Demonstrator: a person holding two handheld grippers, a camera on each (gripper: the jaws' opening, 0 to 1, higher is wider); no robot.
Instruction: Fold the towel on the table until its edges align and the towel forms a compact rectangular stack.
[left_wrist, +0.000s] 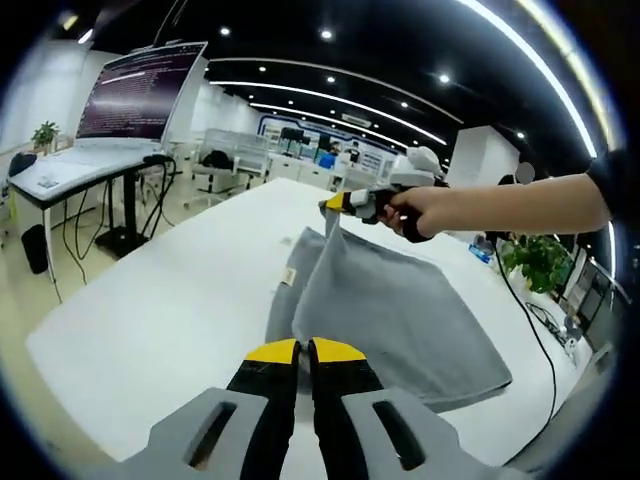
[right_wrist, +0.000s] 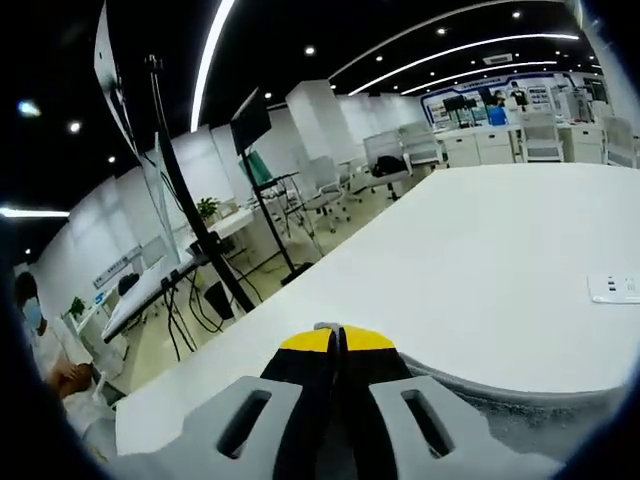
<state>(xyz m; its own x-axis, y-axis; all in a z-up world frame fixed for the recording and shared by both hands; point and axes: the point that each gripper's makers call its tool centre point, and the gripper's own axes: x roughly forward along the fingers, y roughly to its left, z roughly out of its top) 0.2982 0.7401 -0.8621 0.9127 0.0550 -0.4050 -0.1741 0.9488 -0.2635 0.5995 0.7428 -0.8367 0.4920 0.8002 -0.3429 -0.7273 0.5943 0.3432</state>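
Observation:
A grey towel (left_wrist: 390, 305) lies on the white table (left_wrist: 170, 310), its top layer lifted along one edge. In the left gripper view my left gripper (left_wrist: 305, 348) is shut on the towel's near corner. The right gripper (left_wrist: 336, 203), held by a hand (left_wrist: 425, 208), pinches the far corner and holds it raised above the table. The cloth hangs taut between the two grippers, and a lower layer with a small tag (left_wrist: 290, 275) lies flat underneath. In the right gripper view my right gripper (right_wrist: 337, 340) is shut, with grey towel (right_wrist: 520, 412) bunched just behind its jaws.
A black cable (left_wrist: 530, 330) runs along the table's right side near a potted plant (left_wrist: 540, 260). A desk with a large screen (left_wrist: 140, 90) stands off to the left. A white strip (right_wrist: 612, 288) lies on the table (right_wrist: 480, 260). A person (right_wrist: 40, 350) sits beyond the table edge.

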